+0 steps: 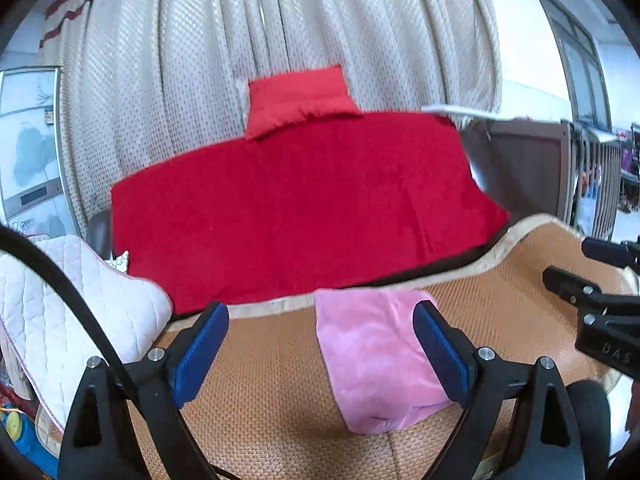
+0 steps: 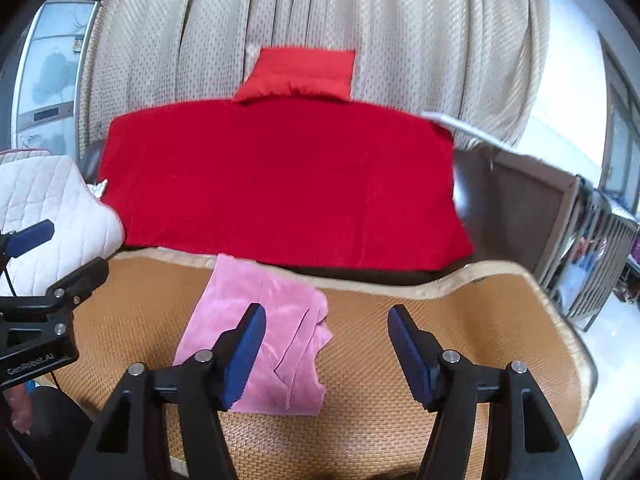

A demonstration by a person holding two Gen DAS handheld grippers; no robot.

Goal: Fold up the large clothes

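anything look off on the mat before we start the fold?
Mostly fine. The pink garment lies skewed on the woven mat, its far end overhanging the mat's edge. Both grippers, left and right, are open and empty.

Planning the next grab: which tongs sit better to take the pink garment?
Probably the left tongs: open, the pink garment lies between their pads. The right tongs, also open, sit to its right over bare woven mat.

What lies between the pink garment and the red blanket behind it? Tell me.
In the right wrist view, the pink garment reaches the woven mat's beige border; beyond that only a dark strip shows before the red blanket. No other object lies between.
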